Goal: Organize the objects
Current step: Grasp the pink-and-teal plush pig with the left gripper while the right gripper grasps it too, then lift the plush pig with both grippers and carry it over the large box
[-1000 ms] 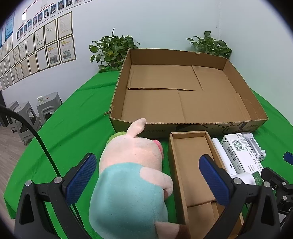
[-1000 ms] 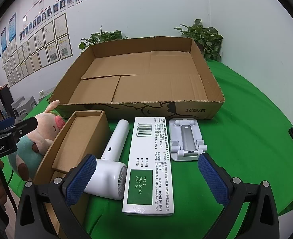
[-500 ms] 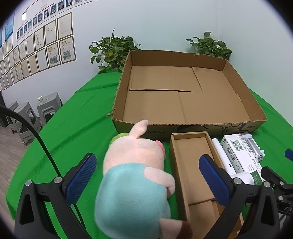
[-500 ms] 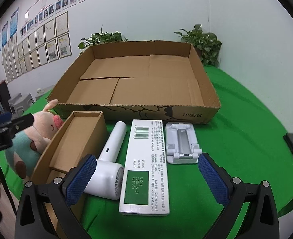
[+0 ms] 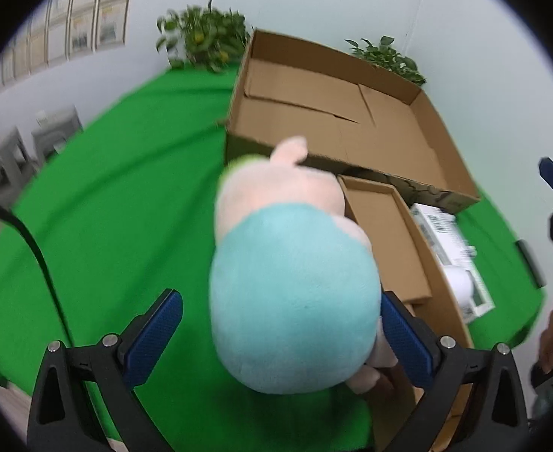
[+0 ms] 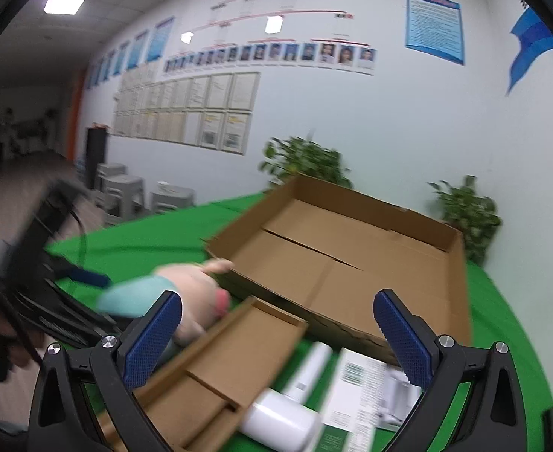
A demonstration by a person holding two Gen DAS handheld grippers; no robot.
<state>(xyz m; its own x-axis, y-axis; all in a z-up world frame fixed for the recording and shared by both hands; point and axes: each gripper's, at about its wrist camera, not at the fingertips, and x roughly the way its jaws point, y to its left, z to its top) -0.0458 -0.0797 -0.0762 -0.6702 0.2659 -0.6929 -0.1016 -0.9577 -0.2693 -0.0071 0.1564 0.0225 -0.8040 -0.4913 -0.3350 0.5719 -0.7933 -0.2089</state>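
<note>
My left claw (image 5: 276, 333) stands wide apart around the plush pig (image 5: 291, 282); its right pad touches the pig, the left pad does not. The pig sits on the green counter (image 5: 125, 207), just beside the narrow cardboard tray (image 5: 385, 241). My right claw (image 6: 276, 331) is apart, holding nothing. The white carton (image 6: 355, 388) carries a barcode, its text too blurred to read

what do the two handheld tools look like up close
Both match: the left tool and right tool have black angular plastic frames with triangular cut-outs, silver round screw heads at the joints, and two fingers faced with dark blue textured pads. A thin black cable arcs beside the left one.
</note>
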